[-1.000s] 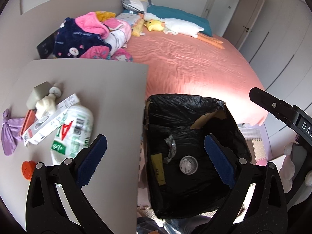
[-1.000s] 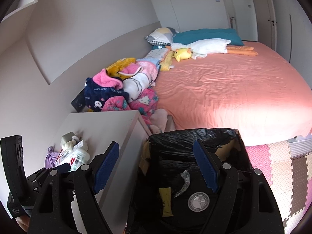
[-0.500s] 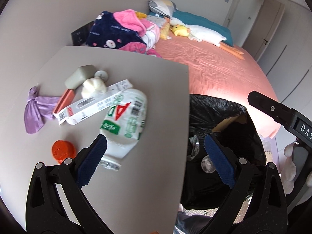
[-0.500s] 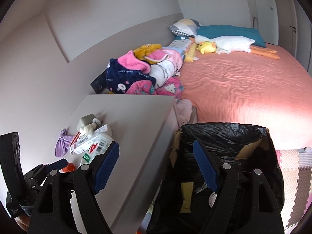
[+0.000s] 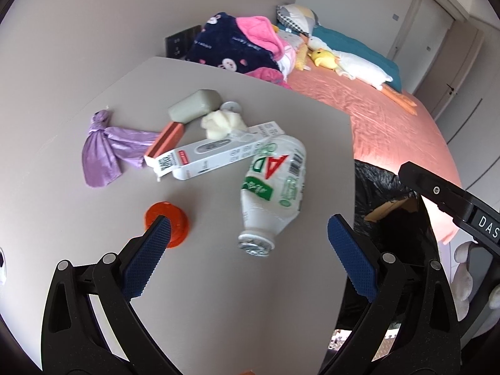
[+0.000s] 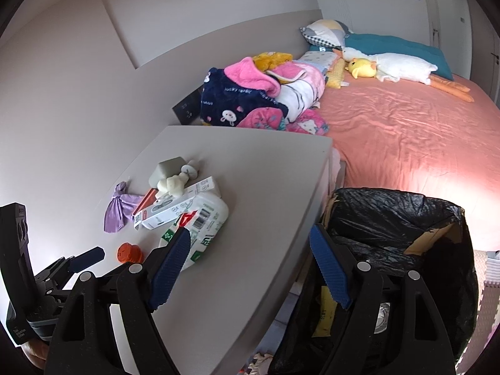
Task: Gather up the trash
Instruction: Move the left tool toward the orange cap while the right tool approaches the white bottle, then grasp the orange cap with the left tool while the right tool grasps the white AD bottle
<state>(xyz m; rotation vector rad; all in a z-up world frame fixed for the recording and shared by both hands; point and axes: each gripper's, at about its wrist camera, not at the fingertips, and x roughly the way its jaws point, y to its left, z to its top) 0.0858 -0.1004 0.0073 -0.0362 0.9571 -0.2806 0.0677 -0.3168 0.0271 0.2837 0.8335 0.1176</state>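
Observation:
On the grey table [image 5: 93, 281] lies a pile of trash: a white plastic bottle [image 5: 275, 187] on its side, its orange cap [image 5: 167, 223], a white carton [image 5: 215, 153], a purple knotted bag [image 5: 106, 147], a grey block [image 5: 193, 106] and a cream wad [image 5: 222, 123]. My left gripper [image 5: 247, 256] is open and empty, just short of the bottle's mouth. My right gripper [image 6: 250, 262] is open and empty, over the table's right edge beside the black-lined bin [image 6: 400, 218]. The bottle [image 6: 206, 222] and cap [image 6: 128, 253] also show in the right wrist view.
The bin [image 5: 384, 187] stands at the table's right edge, against a pink bed [image 6: 406, 131]. Piled clothes [image 6: 250, 93] and soft toys [image 6: 390, 68] lie on the bed. A wall runs along the left. Foam floor mats [image 6: 487, 268] lie right of the bin.
Both grippers have swung left from over the bin toward the table. The left one now faces the bottle and cap; both stay open.

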